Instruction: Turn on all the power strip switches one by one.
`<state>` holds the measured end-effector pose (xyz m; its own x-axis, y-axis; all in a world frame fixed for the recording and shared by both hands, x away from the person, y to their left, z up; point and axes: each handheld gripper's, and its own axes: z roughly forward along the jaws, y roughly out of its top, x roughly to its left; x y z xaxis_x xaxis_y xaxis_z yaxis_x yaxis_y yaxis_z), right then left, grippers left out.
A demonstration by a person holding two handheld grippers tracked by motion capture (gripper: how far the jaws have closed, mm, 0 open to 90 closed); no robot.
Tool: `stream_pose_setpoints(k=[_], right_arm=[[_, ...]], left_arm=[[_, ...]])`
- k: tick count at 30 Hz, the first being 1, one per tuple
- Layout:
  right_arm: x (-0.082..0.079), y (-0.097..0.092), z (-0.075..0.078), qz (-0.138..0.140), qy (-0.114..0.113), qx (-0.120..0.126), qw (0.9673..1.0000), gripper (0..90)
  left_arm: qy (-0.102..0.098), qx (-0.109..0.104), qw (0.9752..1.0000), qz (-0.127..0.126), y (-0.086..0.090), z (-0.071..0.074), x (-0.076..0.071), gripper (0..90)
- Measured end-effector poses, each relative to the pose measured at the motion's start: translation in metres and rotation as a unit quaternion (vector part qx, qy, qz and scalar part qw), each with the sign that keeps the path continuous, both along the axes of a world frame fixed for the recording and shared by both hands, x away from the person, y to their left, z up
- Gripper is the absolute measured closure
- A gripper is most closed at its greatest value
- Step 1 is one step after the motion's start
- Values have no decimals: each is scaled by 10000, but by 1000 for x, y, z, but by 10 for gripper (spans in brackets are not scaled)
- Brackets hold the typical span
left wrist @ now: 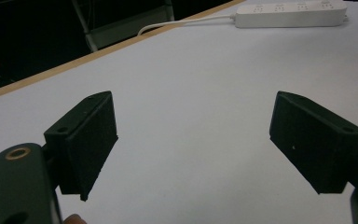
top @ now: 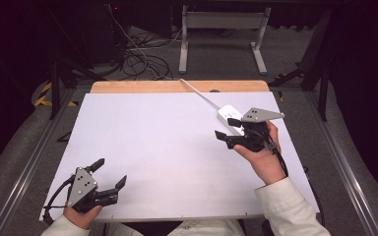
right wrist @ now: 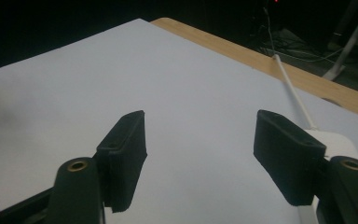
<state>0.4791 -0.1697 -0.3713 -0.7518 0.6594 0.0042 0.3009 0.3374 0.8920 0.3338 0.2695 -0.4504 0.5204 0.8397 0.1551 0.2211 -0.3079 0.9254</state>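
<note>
A white power strip (top: 225, 113) lies at the right far part of the white tabletop (top: 157, 142), its white cable (top: 199, 93) running off the far edge. My right gripper (top: 226, 128) hovers just in front of the strip, pointing left, open with nothing between its pads. From the right gripper view, the strip's end (right wrist: 338, 142) shows behind the right pad, and the right gripper (right wrist: 200, 154) stands open over bare tabletop. My left gripper (top: 111, 172) rests open near the front left corner. In the left gripper view, the left gripper (left wrist: 193, 140) is wide open, with the power strip (left wrist: 289, 13) far off.
A wooden strip (top: 177, 86) borders the table's far edge. Behind it on the floor are tangled cables (top: 138, 56) and a white metal frame (top: 221, 22). Metal rails run along both sides of the table. A sleeve (top: 288, 206) comes in at the bottom right.
</note>
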Motion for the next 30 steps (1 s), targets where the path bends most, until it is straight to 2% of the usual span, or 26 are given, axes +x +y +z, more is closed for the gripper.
stream_pose_setpoints(k=[8,15,18,24,30], right_arm=[[-24,-1,-19,332,-5,180,9993,283],[-36,-5,-37,555,-51,276,9981,270],[-40,-5,-44,605,-80,280,9977,269],[-45,-5,-63,668,19,339,9972,258],[-50,-6,-79,525,127,325,9980,263]], left_arm=[[-6,9,10000,16,0,0,0,152],[-4,13,10000,12,0,0,0,153],[-3,17,10000,5,0,0,0,152],[-5,7,10000,7,0,0,0,152],[5,16,10000,-46,0,0,0,152]])
